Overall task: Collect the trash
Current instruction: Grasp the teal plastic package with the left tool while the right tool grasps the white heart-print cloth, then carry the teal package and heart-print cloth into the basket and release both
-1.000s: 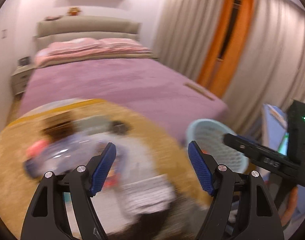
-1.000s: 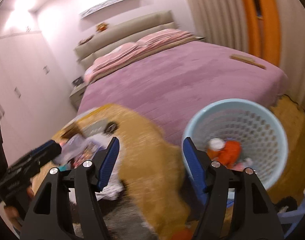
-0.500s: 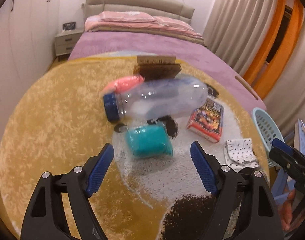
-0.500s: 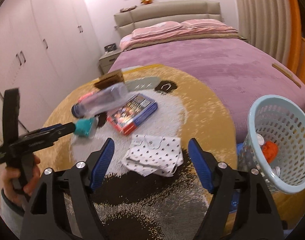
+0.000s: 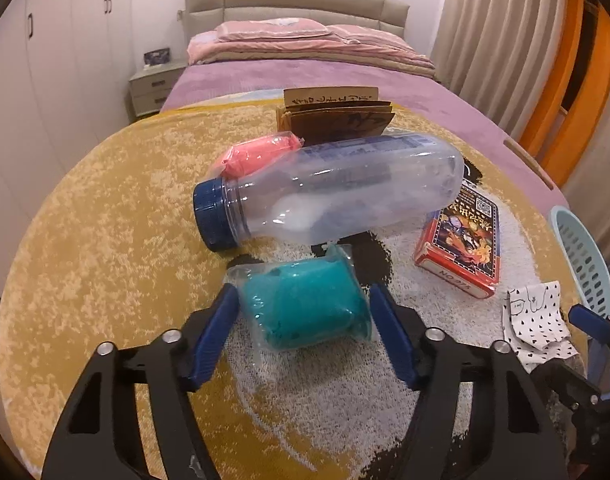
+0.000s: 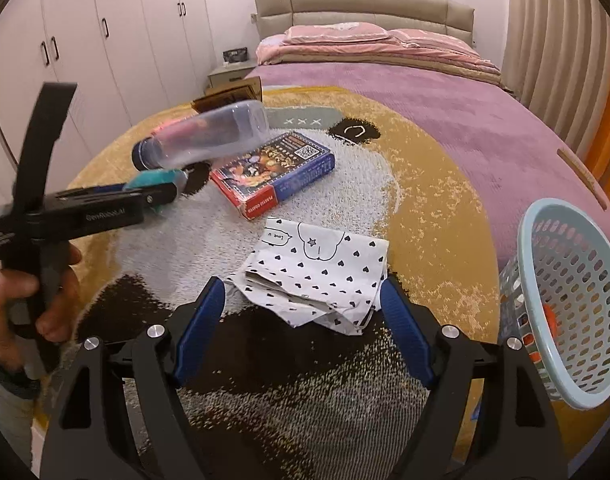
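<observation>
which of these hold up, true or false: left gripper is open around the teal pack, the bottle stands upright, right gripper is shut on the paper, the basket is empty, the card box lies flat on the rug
1. The left gripper is open with the teal pack between its fingers. True.
2. The bottle stands upright. False: it lies on its side, blue cap toward the left.
3. The right gripper is shut on the paper. False: it is open, fingers on either side of the paper's near edge.
4. The basket is empty. False: something orange shows through its wall.
5. The card box lies flat on the rug. True.
</observation>
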A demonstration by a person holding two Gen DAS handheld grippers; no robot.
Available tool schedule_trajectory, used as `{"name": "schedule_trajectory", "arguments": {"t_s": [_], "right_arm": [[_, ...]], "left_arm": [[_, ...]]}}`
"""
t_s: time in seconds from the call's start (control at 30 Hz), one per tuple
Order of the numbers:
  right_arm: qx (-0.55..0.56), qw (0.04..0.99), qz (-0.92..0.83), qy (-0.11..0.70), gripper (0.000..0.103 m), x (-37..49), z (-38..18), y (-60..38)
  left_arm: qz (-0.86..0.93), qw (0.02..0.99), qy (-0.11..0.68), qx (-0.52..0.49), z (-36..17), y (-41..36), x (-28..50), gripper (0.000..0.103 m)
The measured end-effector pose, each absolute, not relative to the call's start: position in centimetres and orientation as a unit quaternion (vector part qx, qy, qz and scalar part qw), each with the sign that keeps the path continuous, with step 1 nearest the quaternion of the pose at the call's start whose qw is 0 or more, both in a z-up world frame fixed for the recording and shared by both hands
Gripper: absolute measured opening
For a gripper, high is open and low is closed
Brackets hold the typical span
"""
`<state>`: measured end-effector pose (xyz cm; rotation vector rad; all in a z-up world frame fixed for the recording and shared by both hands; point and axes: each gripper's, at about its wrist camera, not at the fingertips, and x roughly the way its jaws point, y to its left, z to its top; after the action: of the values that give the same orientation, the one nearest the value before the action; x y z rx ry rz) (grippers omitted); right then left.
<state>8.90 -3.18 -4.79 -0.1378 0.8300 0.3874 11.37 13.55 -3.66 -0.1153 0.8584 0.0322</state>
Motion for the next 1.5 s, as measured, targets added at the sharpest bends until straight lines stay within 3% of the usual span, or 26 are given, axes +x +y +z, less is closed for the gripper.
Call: {"name": "schedule_trajectory", "arguments": {"t_s": [0.17,0.3,0.47,0.57,1.07,1.5], "right_arm": [[-0.109,0.897,0.174,0.391,0.074,9.0,-5.0,-2.2],[-0.133,0.892,0.168,0.399,0.039,9.9,-5.4,-1.2],[-0.128,0.895,0.176,0.389,0.015,10.2,-5.0,-0.9],[-0.117,0.901,0.173,0.379,0.007,10.1,-4.2,-1.3],[-0.026,0.94,0.152,0.304,0.003,8.9,2.3,-6.3],[0.024,0.963,0.088,0.255,0.003,9.1,6.2,-14.6]], "left_arm": [[0.016,0.91,0.41,-0.055,-3.5,13.6,11.5,0.058],[0.014,0.911,0.408,-0.06,-3.5,13.3,11.6,0.057],[0.005,0.912,0.404,-0.068,-3.4,13.4,11.2,0.056],[-0.004,0.915,0.398,-0.072,-3.2,13.5,10.6,0.055],[-0.097,0.931,0.34,-0.085,2.0,10.1,7.7,0.055],[-0.181,0.933,0.309,-0.032,5.6,0.6,10.6,0.055]]}}
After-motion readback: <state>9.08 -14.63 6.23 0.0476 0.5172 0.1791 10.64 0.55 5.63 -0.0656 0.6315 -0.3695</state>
